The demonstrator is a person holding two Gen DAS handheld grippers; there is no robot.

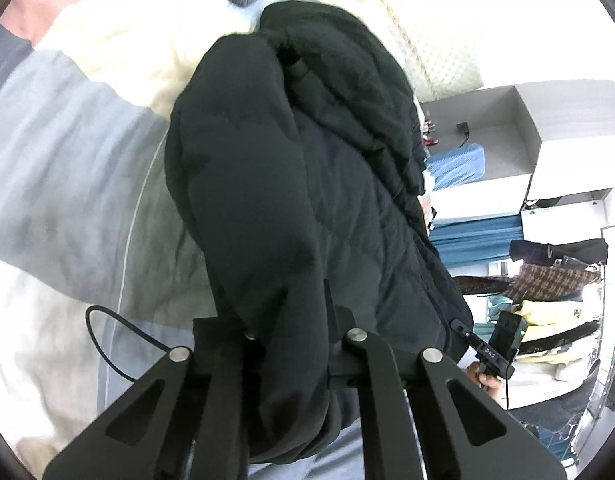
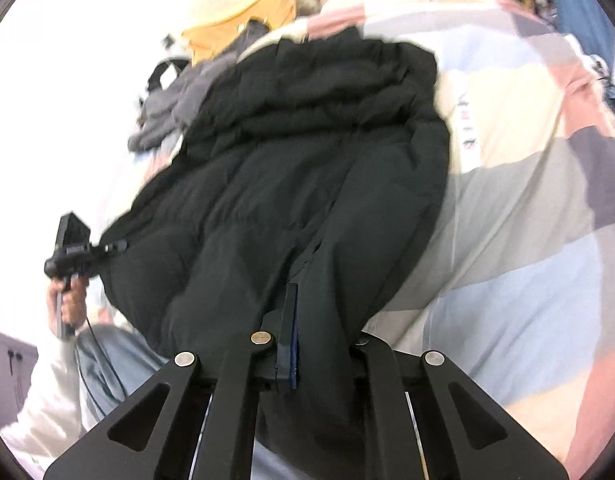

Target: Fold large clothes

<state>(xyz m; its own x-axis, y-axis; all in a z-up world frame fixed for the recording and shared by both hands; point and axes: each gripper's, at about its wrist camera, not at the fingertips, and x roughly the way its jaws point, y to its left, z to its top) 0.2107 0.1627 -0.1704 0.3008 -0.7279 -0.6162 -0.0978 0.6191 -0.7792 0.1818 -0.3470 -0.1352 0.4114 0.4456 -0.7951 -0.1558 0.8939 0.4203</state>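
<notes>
A large black puffer jacket (image 1: 291, 168) lies lengthwise on a bed with a patchwork cover; its hooded end is at the far side. My left gripper (image 1: 295, 320) is shut on the jacket's near hem, with cloth bunched between the fingers. In the right wrist view the same jacket (image 2: 307, 168) stretches away from me, and my right gripper (image 2: 319, 320) is shut on its near hem, one finger (image 2: 289, 320) showing beside the cloth. The right gripper also shows in the left wrist view (image 1: 503, 340), and the left gripper in the right wrist view (image 2: 73, 248), each at the jacket's edge.
The bed cover (image 2: 527, 208) has pale blue, cream, grey and pink patches. A grey garment (image 2: 167, 108) and a yellow one (image 2: 243, 24) lie beyond the jacket. A white shelf unit (image 1: 519, 140) and a rack of hanging clothes (image 1: 555, 280) stand to the right.
</notes>
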